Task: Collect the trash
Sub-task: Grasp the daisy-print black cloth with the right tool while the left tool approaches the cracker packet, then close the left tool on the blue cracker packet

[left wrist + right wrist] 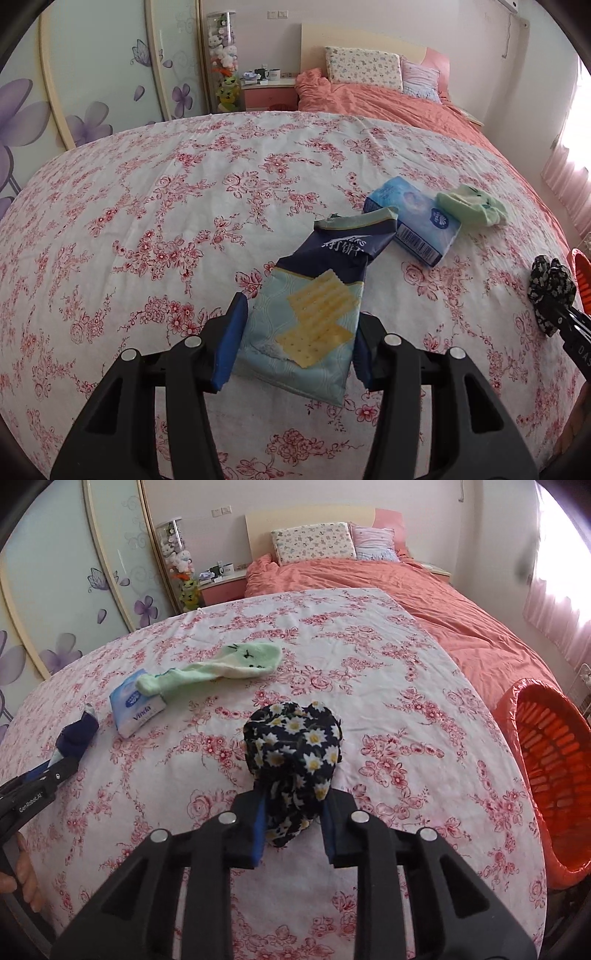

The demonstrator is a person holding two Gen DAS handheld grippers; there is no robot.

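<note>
left tongs (295,332) pinch cracker bag (317,317) | right tongs (293,830) pinch flowery cloth (295,753) | orange basket (554,775) beside bed (406,709)

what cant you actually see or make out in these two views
- Orange basket: its bottom, cut by the right wrist view's edge.
- Cracker wrapper: whether empty; the left gripper covers its sides.
- Floral cloth: lower end hidden between the right gripper fingers.
- Nightstand items: too small.
</note>
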